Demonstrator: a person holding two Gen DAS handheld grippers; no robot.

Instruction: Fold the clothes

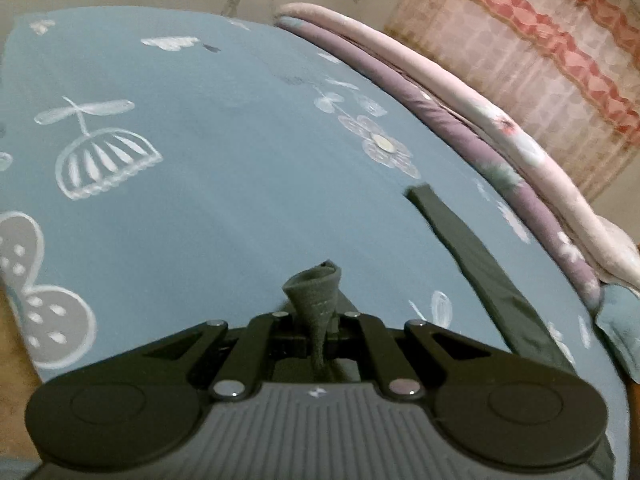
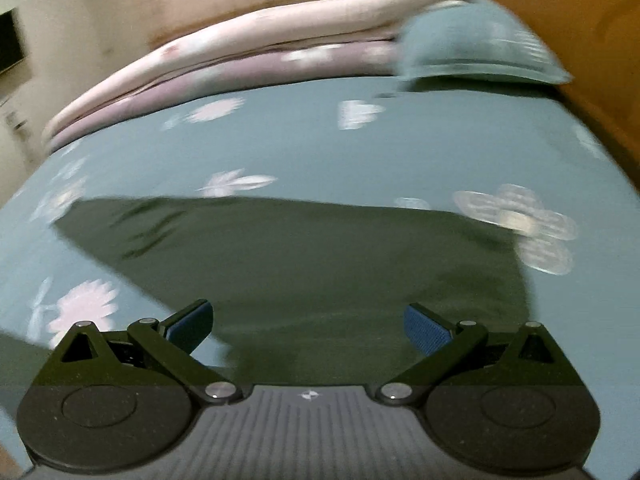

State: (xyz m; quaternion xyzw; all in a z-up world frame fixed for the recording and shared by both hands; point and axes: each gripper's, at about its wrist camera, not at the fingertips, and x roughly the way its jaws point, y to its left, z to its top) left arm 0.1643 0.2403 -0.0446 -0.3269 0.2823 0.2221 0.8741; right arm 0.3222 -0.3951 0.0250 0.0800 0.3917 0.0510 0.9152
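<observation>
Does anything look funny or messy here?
Only a little: the left claw pinches the dark green garment into a twisted bunch, while the rest lies flat on the blue bedsheet. The right claw is open.

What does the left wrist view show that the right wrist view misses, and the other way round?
Left wrist only: the left gripper shut on a bunched bit of the dark garment, and a patterned curtain. Right wrist only: the right gripper open above the garment's flat spread, a pillow, a wooden headboard. Both: the blue floral sheet and the folded quilts along its edge.
</observation>
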